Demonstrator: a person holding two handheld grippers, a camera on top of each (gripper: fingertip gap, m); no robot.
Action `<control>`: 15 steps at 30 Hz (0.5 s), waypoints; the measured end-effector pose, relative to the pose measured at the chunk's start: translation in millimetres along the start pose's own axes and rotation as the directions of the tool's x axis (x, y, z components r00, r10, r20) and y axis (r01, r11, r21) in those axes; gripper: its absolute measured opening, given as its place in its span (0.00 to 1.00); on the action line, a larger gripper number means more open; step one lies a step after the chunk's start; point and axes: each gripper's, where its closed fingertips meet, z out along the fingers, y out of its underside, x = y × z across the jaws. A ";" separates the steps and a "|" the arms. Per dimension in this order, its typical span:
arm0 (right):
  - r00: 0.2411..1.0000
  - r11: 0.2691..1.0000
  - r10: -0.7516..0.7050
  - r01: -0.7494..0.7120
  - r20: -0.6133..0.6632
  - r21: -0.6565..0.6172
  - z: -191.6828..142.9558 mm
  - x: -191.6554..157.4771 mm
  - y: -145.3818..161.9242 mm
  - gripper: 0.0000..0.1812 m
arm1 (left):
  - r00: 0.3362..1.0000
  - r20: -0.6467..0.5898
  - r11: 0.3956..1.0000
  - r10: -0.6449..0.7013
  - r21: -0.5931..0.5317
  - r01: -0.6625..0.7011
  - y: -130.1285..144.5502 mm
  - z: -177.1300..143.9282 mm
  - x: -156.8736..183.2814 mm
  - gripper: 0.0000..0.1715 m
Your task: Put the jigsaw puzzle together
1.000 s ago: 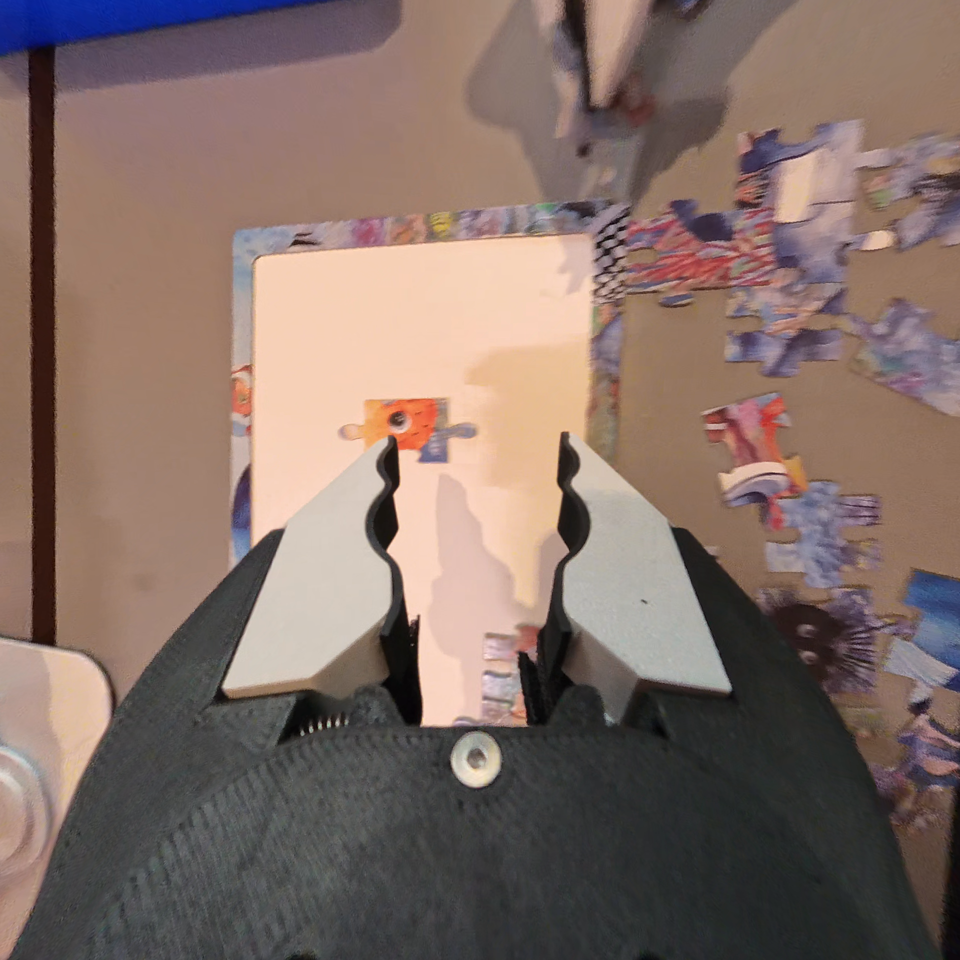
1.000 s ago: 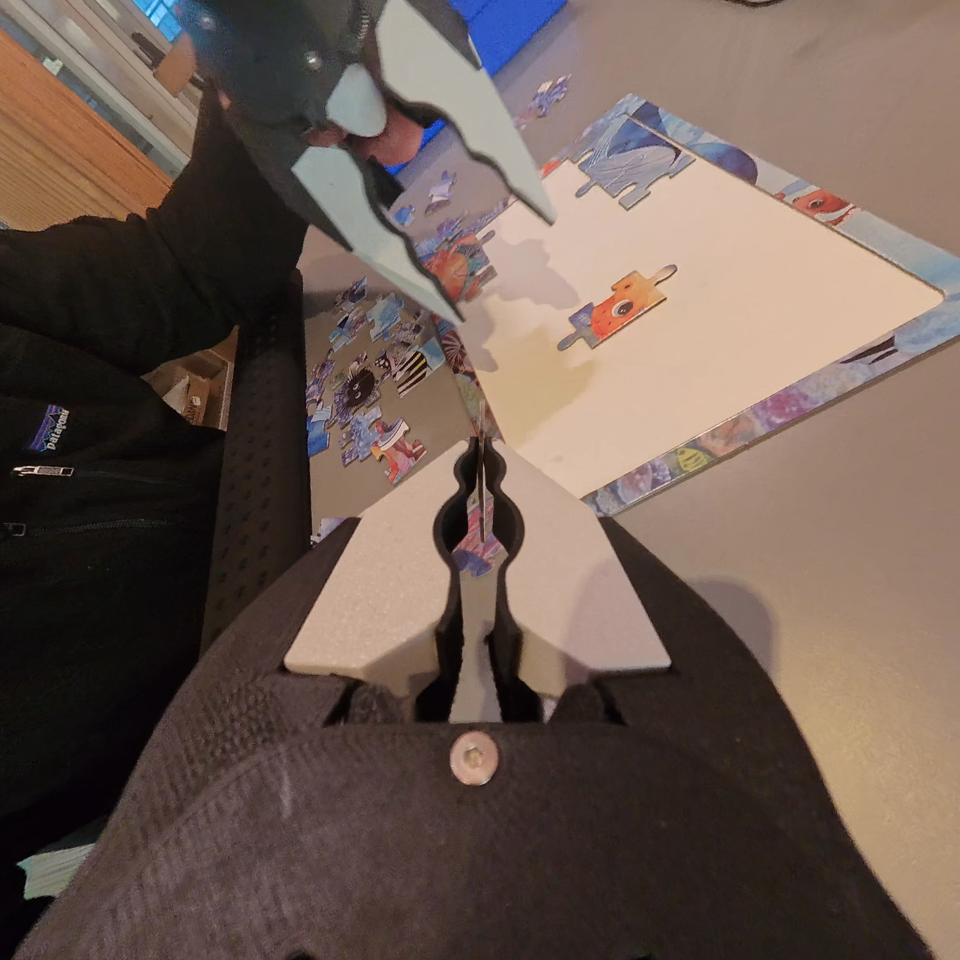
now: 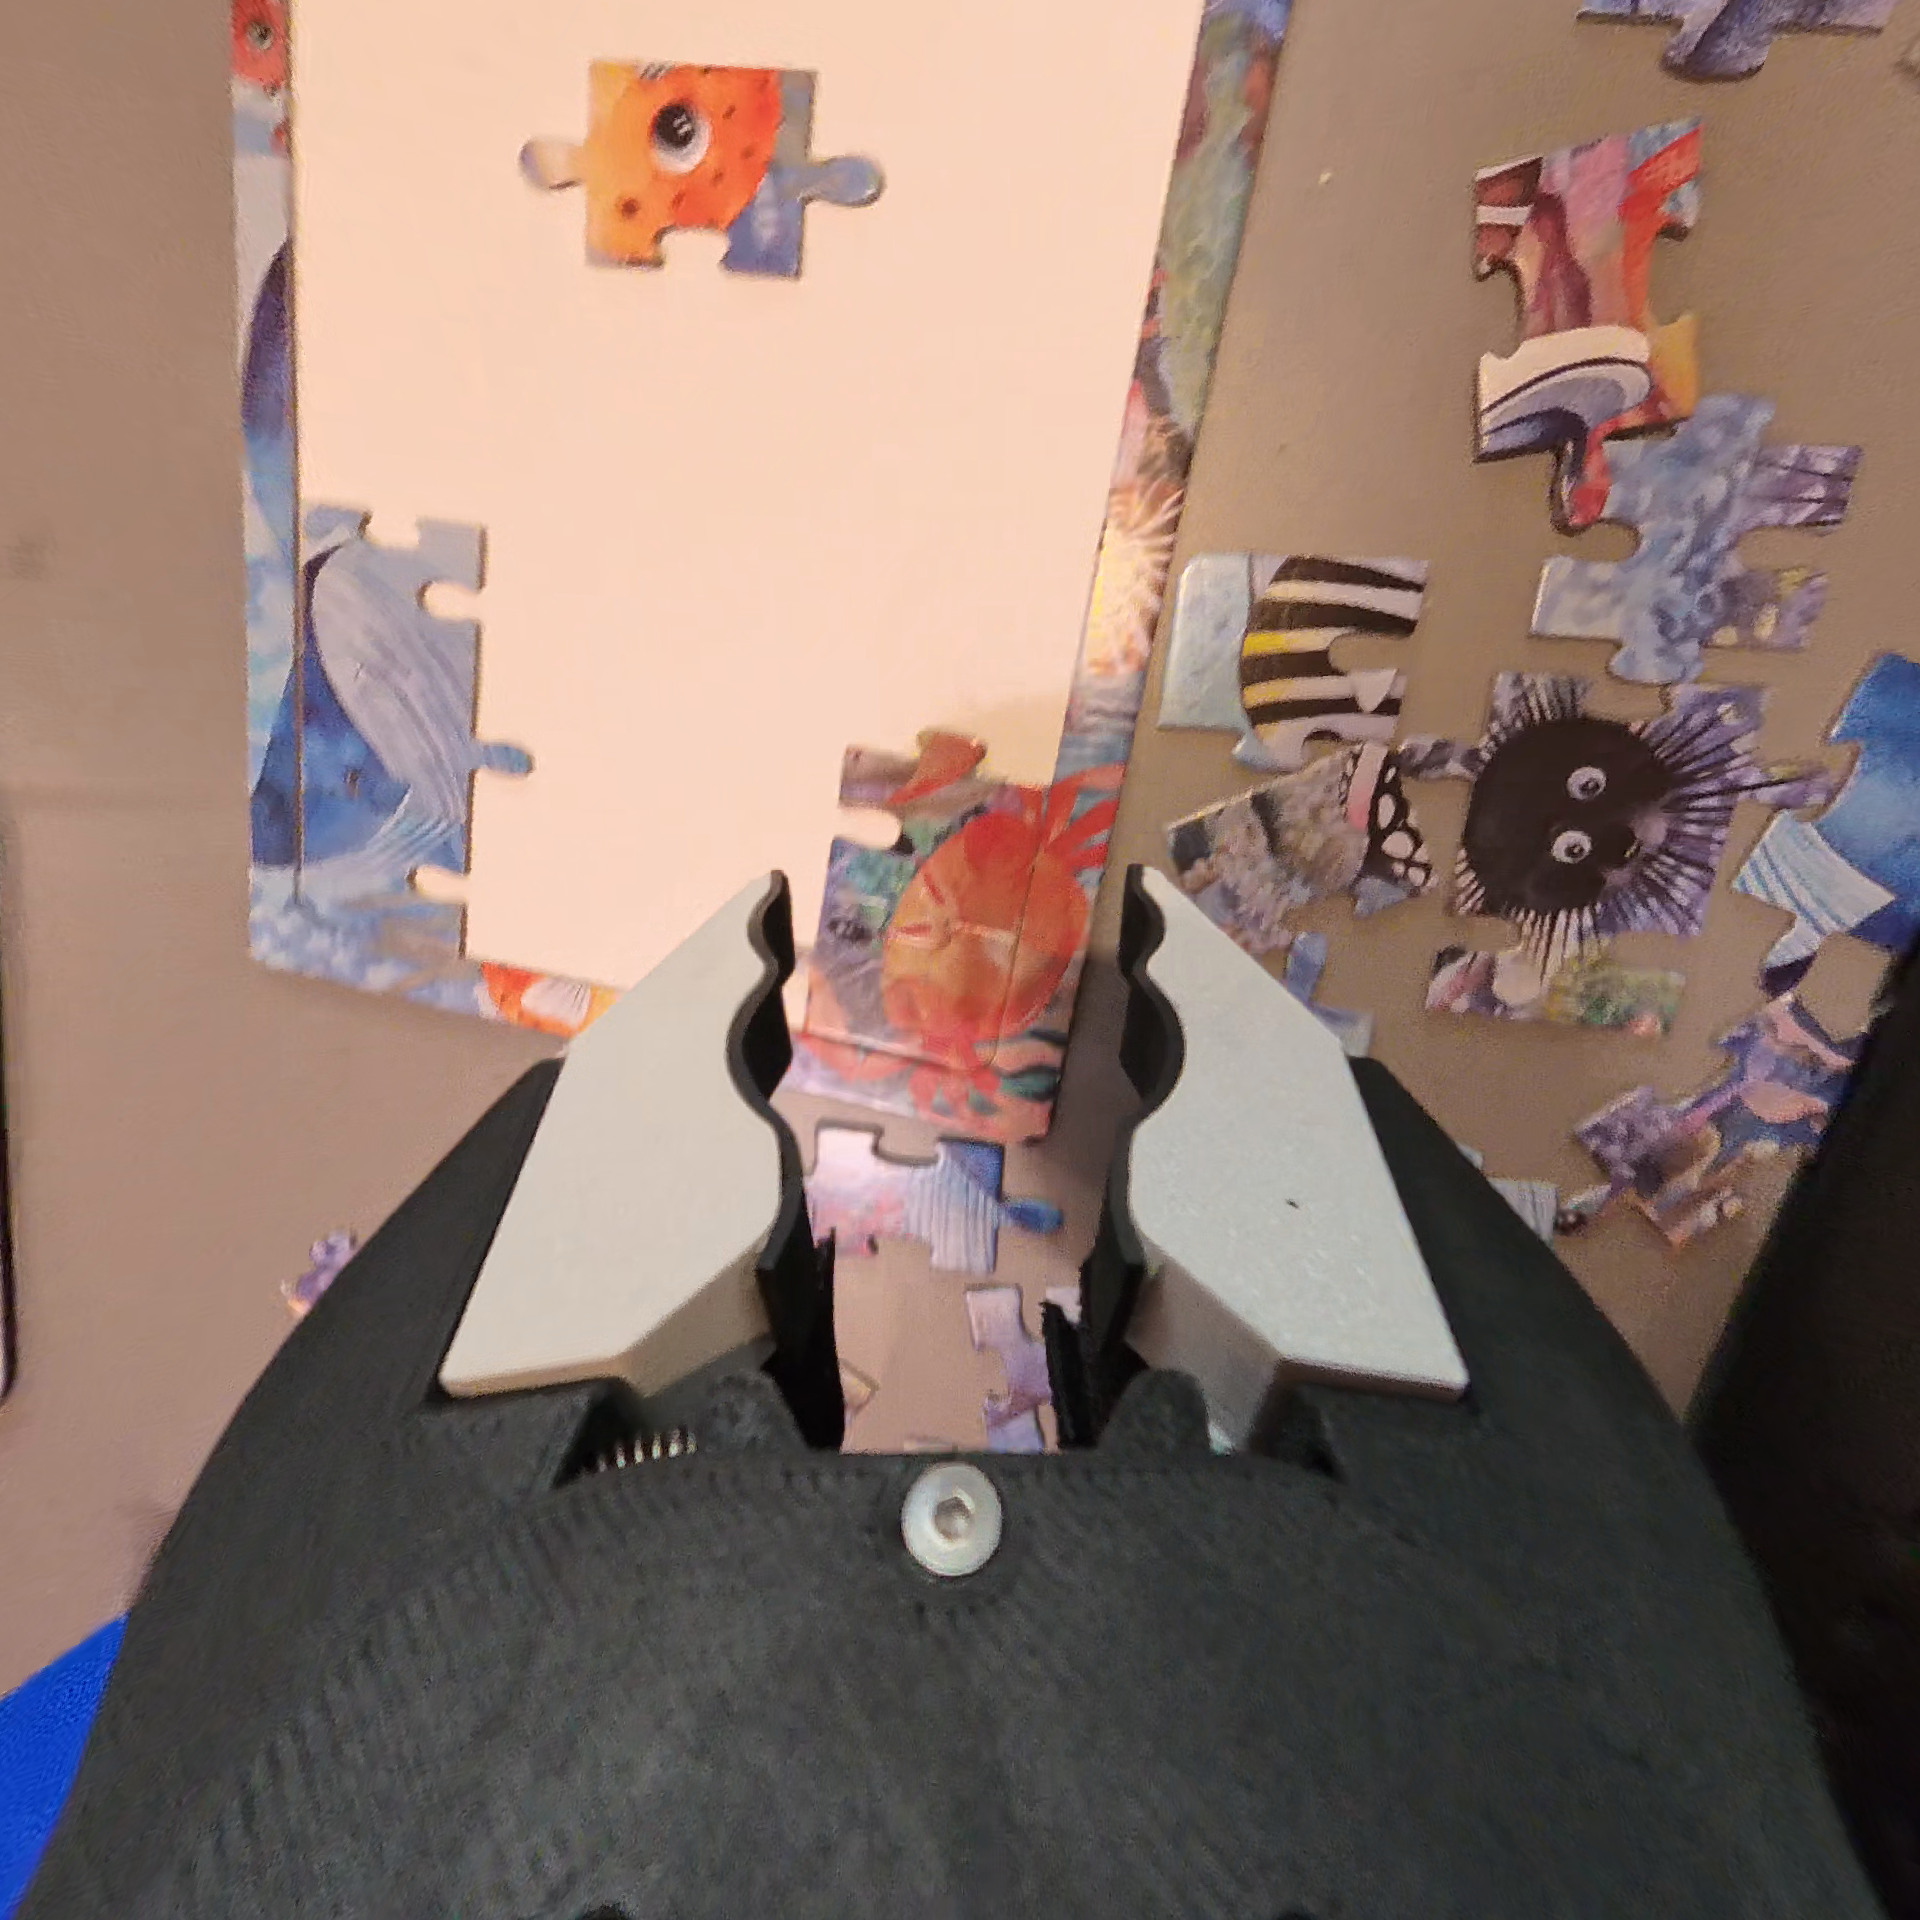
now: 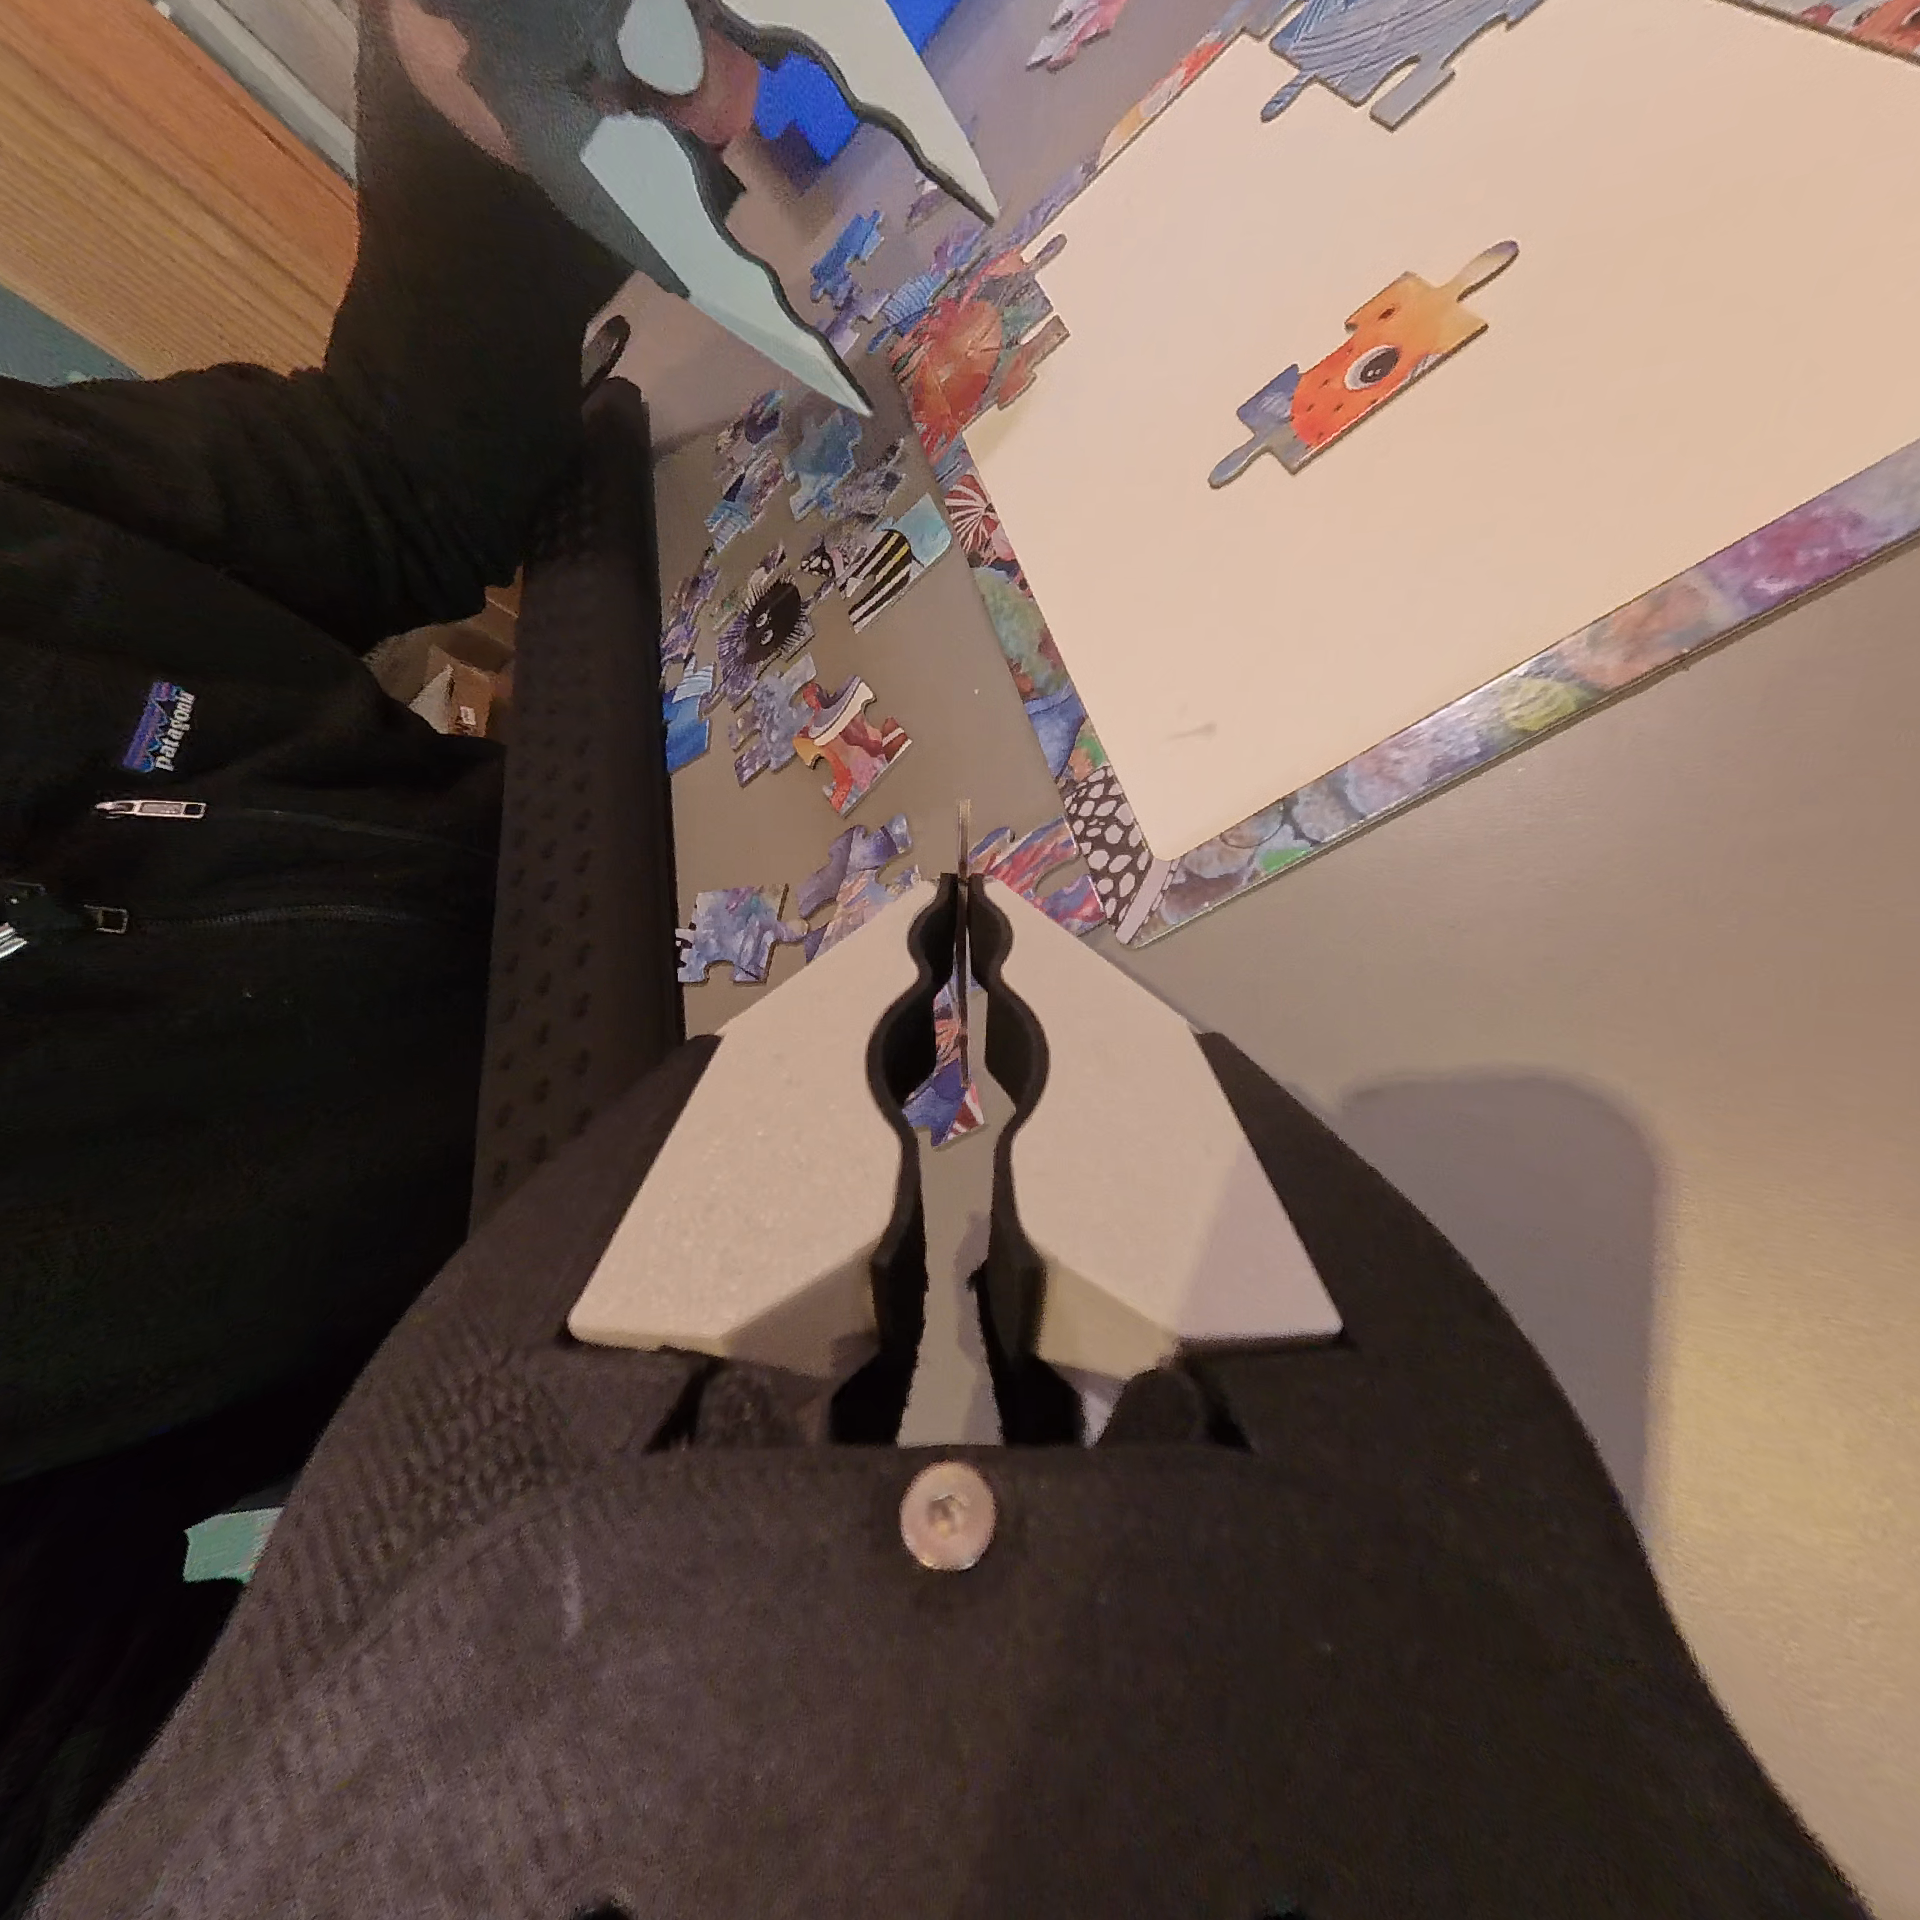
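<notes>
Left gripper (image 3: 956,914) dropped over crab piece (image 3: 966,925), between its jaws.

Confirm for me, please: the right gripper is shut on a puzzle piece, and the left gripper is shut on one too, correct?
Only partly. The left gripper is open and empty, its fingers spread above the crab piece, as the left wrist view shows. The right gripper is indeed shut on a puzzle piece.

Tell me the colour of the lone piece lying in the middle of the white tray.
Mostly orange with dark spots, blue at one end: lone piece, clearest in the left wrist view.
</notes>
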 end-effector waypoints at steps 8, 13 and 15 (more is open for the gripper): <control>1.000 0.999 -0.009 0.009 0.013 0.049 1.4 -5.4 -11.4 0.00 | 0.994 0.055 0.995 -0.094 -0.014 0.095 40.7 -36.2 -12.1 0.36; 0.999 0.998 0.014 -0.016 0.038 0.057 10.8 -5.4 -14.6 0.00 | 0.990 0.041 0.988 -0.134 -0.070 0.136 68.9 -42.1 -3.8 0.36; 0.999 0.999 0.020 -0.021 0.032 0.046 13.0 -3.1 -12.3 0.00 | 0.989 0.035 0.983 -0.146 -0.107 0.149 81.1 -39.6 0.2 0.37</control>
